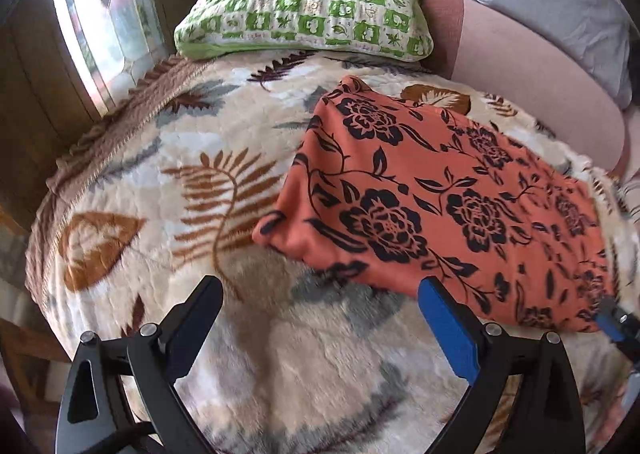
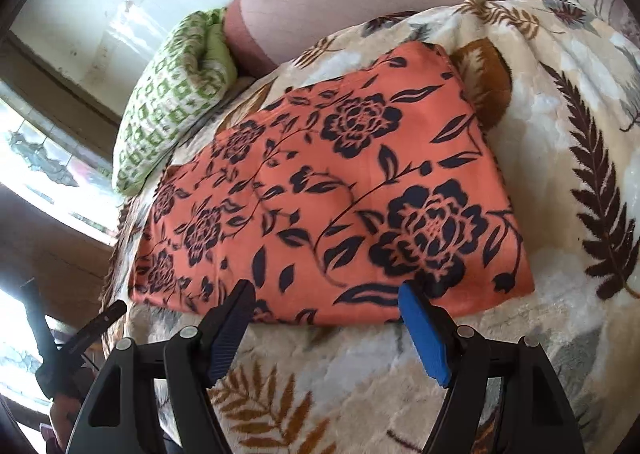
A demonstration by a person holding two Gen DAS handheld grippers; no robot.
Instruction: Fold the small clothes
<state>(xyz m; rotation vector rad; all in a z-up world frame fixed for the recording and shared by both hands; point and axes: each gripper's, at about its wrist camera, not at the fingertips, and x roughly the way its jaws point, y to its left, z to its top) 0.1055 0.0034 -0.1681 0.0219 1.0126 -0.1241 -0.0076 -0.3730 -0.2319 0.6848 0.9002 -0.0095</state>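
An orange garment with black flowers [image 1: 436,198] lies folded into a flat rectangle on a cream leaf-print blanket [image 1: 168,190]. It also shows in the right wrist view [image 2: 340,190]. My left gripper [image 1: 320,290] is open and empty, just off the garment's near left edge, with its right finger at the cloth's edge. My right gripper [image 2: 326,294] is open and empty, its fingertips over the garment's near edge. The tip of the right gripper [image 1: 614,320] shows at the garment's near right corner in the left wrist view.
A green checked pillow [image 1: 308,10] lies at the far end of the bed, also in the right wrist view [image 2: 176,94]. A pink bolster [image 1: 532,70] and a grey pillow [image 1: 560,2] lie beyond the garment. A window [image 1: 100,26] is on the left.
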